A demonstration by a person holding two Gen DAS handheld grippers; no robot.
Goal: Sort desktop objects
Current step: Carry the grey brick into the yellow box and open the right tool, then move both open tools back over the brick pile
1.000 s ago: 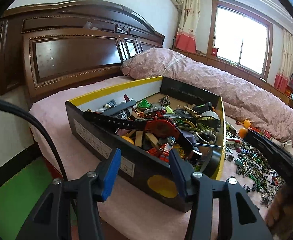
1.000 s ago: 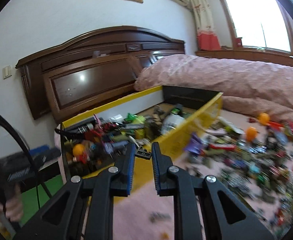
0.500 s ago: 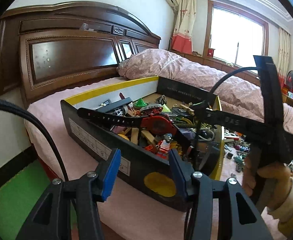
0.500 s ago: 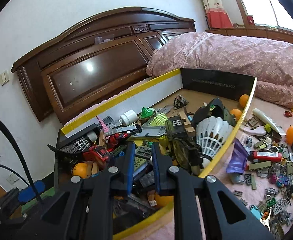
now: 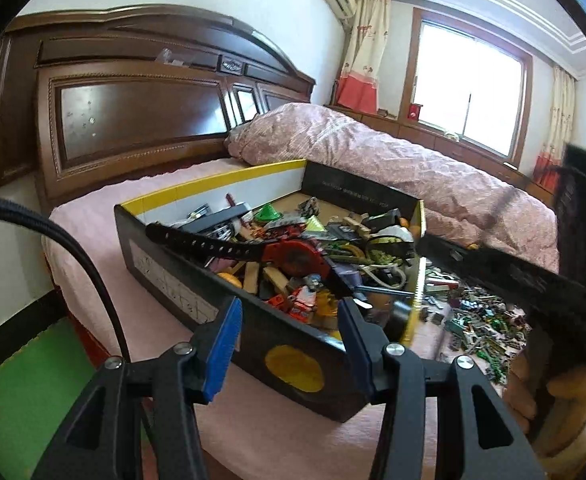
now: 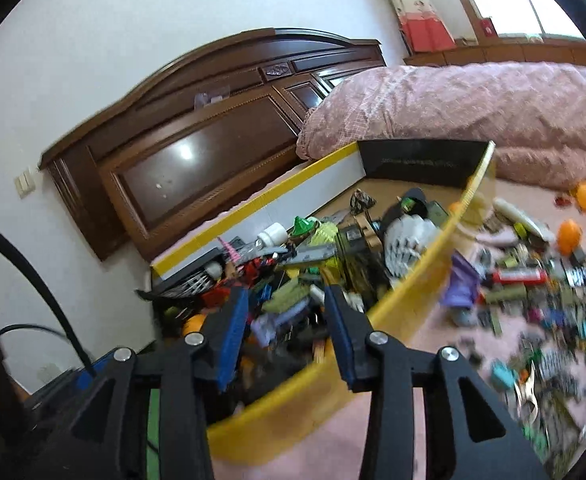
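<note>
A black and yellow box full of small toys and bricks sits on the pink bed. My left gripper hovers open just before its near black wall, with nothing between the fingers. In the right wrist view my right gripper hangs over the box's near corner. Its jaws are opening, and only the heap inside the box shows in the gap. A pile of loose pieces lies on the bed to the right of the box. In the left wrist view the right gripper reaches in from the right, held by a hand.
A black strap with a red body lies across the box's top. A white shuttlecock sits inside it, and orange balls lie among the loose pieces. A rolled pink quilt lies behind, the dark headboard at the left.
My right gripper swung from beside the box to over its contents, and its jaws went from nearly shut to parted. In the left wrist view it now reaches over the box's right rim. The left gripper stayed put.
</note>
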